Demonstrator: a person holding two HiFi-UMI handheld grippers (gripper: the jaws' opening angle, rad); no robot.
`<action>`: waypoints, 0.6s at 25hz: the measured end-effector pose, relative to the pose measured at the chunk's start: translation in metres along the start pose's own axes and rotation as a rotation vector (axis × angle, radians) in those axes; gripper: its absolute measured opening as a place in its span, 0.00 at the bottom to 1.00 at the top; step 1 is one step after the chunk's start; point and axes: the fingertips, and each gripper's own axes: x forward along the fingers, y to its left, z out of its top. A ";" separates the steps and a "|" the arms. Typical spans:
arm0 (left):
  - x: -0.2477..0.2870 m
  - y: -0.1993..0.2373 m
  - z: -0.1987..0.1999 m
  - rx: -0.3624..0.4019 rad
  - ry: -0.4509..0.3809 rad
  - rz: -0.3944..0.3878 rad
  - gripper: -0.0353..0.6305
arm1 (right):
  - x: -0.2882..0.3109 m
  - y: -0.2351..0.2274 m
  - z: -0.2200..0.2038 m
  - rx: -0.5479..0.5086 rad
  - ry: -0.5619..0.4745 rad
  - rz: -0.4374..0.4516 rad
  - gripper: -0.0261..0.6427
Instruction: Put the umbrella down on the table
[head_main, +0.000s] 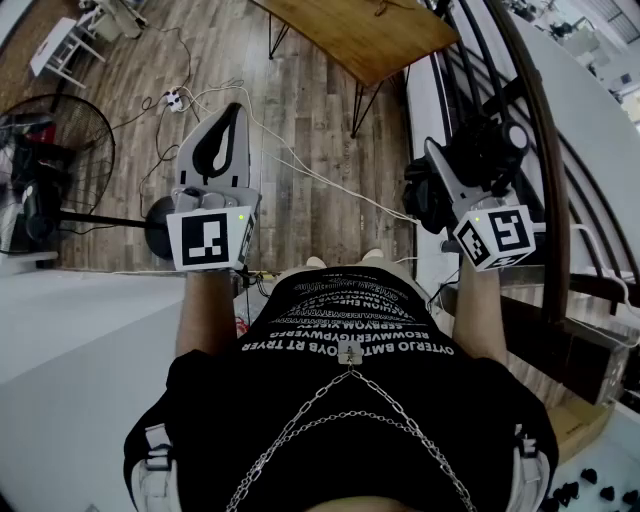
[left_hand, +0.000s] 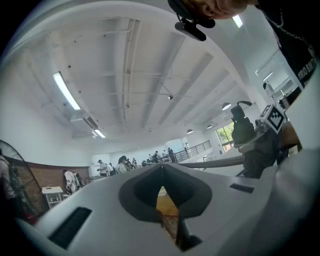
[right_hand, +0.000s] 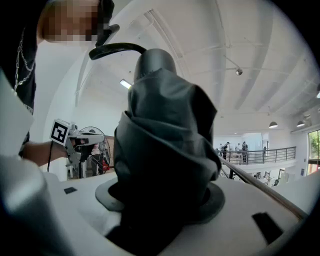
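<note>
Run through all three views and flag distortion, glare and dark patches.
Head view: strong fisheye, the railing bows, bottom corners dark. Left gripper view: ceiling strip light blown out, rim vignetted. Right gripper view: the umbrella fills the middle, its lower folds lost in shadow.

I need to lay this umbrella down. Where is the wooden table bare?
The brown wooden tabletop on black metal legs is bare across its near corner, between its two front edges; only a small dark item sits at the far edge. The wooden floor to its left is crowded: white power strip with cables, black floor fan.
</note>
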 end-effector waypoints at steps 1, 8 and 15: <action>-0.004 0.004 -0.005 -0.008 -0.001 -0.015 0.10 | 0.002 0.008 0.001 0.005 -0.005 0.004 0.45; -0.031 0.033 -0.016 -0.021 0.016 -0.055 0.10 | -0.005 0.042 0.016 0.011 0.023 -0.018 0.45; -0.031 0.047 -0.028 -0.063 0.025 -0.034 0.10 | 0.000 0.044 0.025 0.007 0.030 -0.021 0.45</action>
